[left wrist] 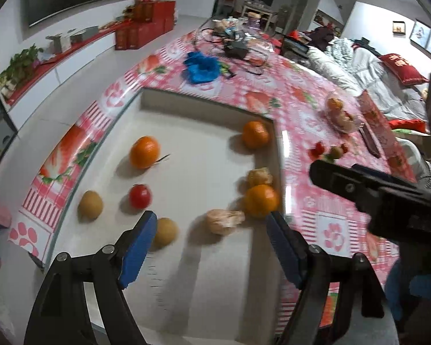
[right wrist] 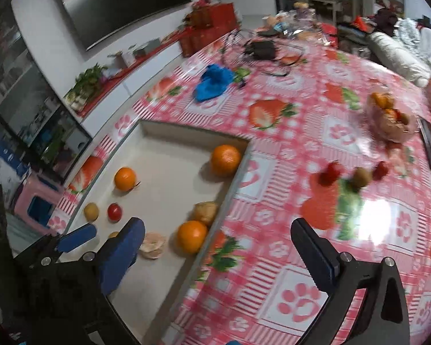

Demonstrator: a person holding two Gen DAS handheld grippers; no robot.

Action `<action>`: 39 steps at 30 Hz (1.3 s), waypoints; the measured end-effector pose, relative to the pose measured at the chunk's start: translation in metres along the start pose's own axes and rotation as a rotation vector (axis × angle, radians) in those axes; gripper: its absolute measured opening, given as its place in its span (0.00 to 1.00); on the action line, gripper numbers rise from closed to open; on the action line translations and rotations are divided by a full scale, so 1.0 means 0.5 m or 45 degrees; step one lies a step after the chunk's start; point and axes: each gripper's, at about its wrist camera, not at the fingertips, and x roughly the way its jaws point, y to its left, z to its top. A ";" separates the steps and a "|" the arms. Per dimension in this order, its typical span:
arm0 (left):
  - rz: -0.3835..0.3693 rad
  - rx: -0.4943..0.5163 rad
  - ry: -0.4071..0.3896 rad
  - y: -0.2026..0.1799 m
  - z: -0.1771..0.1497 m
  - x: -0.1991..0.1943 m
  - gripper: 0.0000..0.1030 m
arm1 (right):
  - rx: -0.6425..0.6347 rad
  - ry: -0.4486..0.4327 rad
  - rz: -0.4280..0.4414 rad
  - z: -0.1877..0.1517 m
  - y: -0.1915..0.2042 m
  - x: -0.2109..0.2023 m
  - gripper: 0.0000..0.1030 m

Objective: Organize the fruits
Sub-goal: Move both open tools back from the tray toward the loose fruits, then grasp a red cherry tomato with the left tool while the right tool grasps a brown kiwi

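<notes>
Blue-padded jaws of the left gripper (left wrist: 208, 237) stood well apart with nothing between them, hanging over the near end of a shallow white tray (left wrist: 204, 97). Neither pad touched any fruit; a yellow-brown fruit (left wrist: 165, 232) lay just past the left pad and a peeled orange (left wrist: 224, 220) sat in the gap farther on. The right gripper (right wrist: 218, 243) was spread as wide, also empty, over the tray's right edge and the pink strawberry-print tablecloth (right wrist: 287, 132).

Inside the tray, fruit lay scattered and apart. Near the right wall an orange (left wrist: 261, 200) touched a crinkled yellowish fruit (left wrist: 260, 176) behind it. To the left sat a small red tomato (left wrist: 140, 196) and another yellow-brown fruit (left wrist: 90, 204). Farther back a large orange (left wrist: 144, 151) lay by itself, and one more orange (left wrist: 255, 134) rested in the far right corner.

Beyond the tray on the cloth, three small fruits lay loose in a row: a red one (right wrist: 330, 172), a greenish-brown one (right wrist: 362, 176) and another red one (right wrist: 381, 169). Past them a clear bowl (right wrist: 399, 136) held oranges and other pieces too blurred to name. A crumpled blue cloth (right wrist: 214, 82) lay farther off, with a tangle of cables (right wrist: 273, 57) behind it.
</notes>
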 end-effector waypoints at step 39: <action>-0.007 0.440 0.114 -0.394 0.150 0.320 0.64 | 0.334 0.030 -0.321 -0.099 -0.442 -0.004 0.99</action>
